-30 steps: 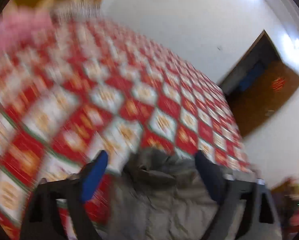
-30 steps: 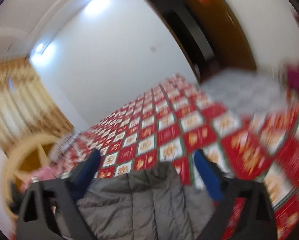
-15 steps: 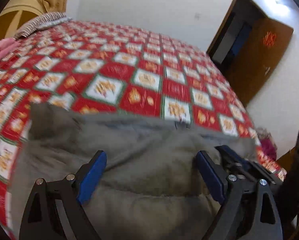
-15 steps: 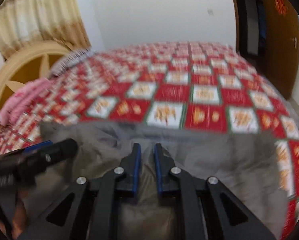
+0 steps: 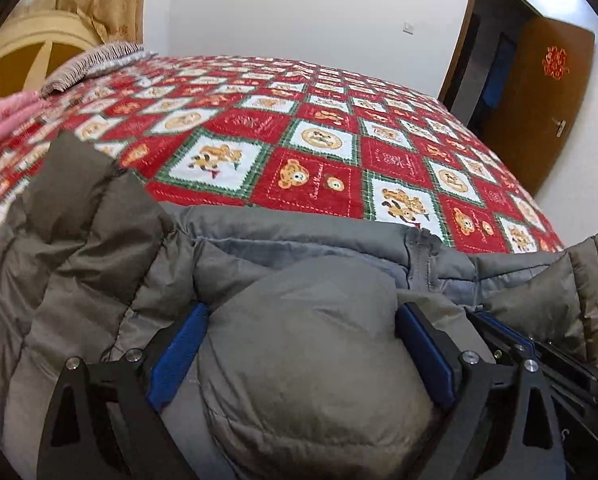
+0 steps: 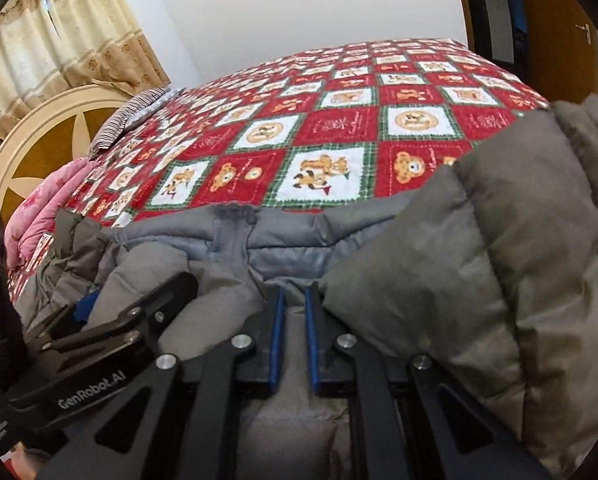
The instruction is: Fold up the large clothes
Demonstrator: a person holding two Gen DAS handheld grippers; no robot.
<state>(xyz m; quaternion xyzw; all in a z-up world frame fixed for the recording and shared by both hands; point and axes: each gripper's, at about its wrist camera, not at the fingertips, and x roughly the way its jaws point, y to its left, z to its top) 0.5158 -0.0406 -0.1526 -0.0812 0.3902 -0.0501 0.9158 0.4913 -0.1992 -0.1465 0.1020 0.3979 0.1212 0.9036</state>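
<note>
Red patchwork bedspread [image 5: 319,176] is covered at its near edge by a grey puffer jacket [image 5: 307,360]; left gripper [image 5: 299,312] is spread wide around a puffed fold, right gripper [image 6: 295,292] seemingly pinched on fabric

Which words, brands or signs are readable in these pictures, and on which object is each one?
"GenRobot.AI": on the left gripper, right wrist view.
Small white label below it: too blurred.
Red ornament on the door: not readable.
Script on the bedspread squares: too small.

Even bright indoor light; no glare; soft shadows; sharp centre; strong fisheye bending, dark vignette at corners
</note>
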